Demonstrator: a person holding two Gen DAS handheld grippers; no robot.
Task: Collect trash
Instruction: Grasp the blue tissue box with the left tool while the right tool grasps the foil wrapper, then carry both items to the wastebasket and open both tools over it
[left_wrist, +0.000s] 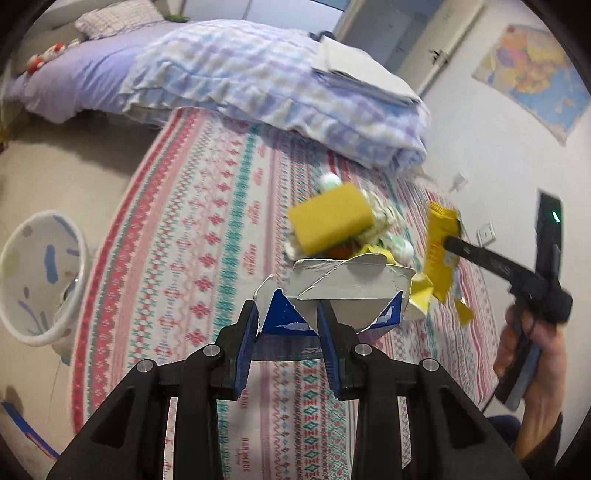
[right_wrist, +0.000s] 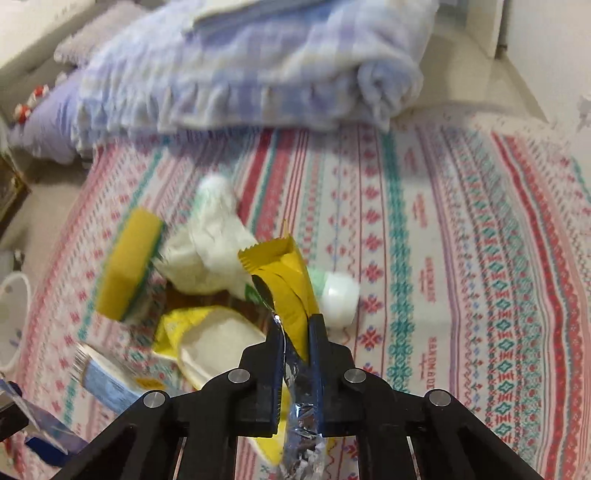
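Note:
My left gripper (left_wrist: 290, 314) is shut on a torn blue and white carton (left_wrist: 332, 295) and holds it above the patterned rug. My right gripper (right_wrist: 295, 321) is shut on a yellow foil wrapper (right_wrist: 284, 280); the wrapper also shows in the left wrist view (left_wrist: 441, 251), held off the floor. On the rug lies a pile of trash: a yellow sponge (left_wrist: 330, 218) (right_wrist: 127, 264), crumpled white paper (right_wrist: 210, 251), a white and green bottle (right_wrist: 338, 295) and a yellow bag (right_wrist: 207, 332).
A white patterned trash bin (left_wrist: 40, 277) stands on the floor to the left of the rug (left_wrist: 207, 229). A bed with a checked quilt (left_wrist: 266, 85) lies behind the pile. A wall with a map (left_wrist: 535, 74) is at the right.

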